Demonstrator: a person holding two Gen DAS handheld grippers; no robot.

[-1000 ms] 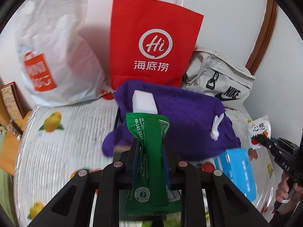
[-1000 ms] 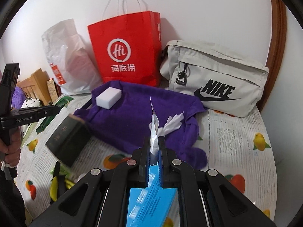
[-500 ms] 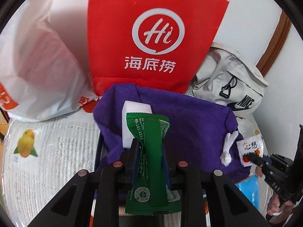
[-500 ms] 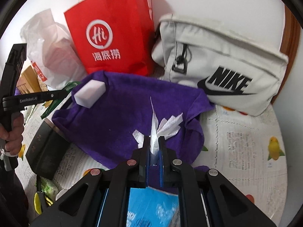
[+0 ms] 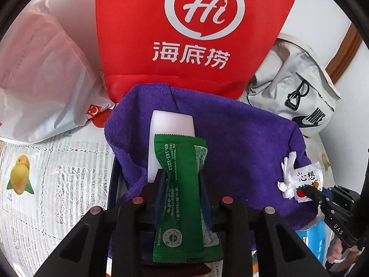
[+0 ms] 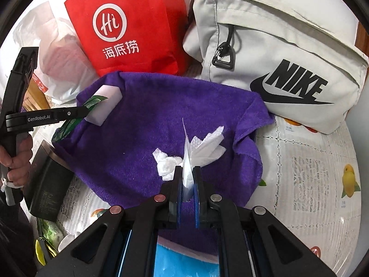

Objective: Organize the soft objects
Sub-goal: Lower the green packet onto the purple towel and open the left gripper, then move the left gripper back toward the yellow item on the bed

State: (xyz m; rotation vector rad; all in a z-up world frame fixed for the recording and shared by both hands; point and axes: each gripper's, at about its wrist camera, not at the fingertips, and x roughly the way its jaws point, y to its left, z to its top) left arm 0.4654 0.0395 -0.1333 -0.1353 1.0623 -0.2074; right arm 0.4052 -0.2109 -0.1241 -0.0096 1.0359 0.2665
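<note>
Now | left gripper [image 5: 181, 180] pinches green packet [image 5: 182, 184] over purple towel [image 6: 150, 138] | right gripper [image 6: 186, 177] pinches white sachet [image 6: 187, 161] over towel's near edge

Both wrist cameras sit low and close over the purple towel [image 5: 242, 143] [image 6: 161, 124], facing twelve o'clock toward the red bag [image 5: 196, 34] [image 6: 129, 30] at the wall. The left view looks from the towel's left side, the right from its right; both share towel, bag and the white sponge [image 5: 171, 127] [image 6: 105, 105].

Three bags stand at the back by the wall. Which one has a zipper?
The grey Nike bag, rightmost of the three, has a black zipper pull. The red paper bag and the white plastic bag show none.
</note>
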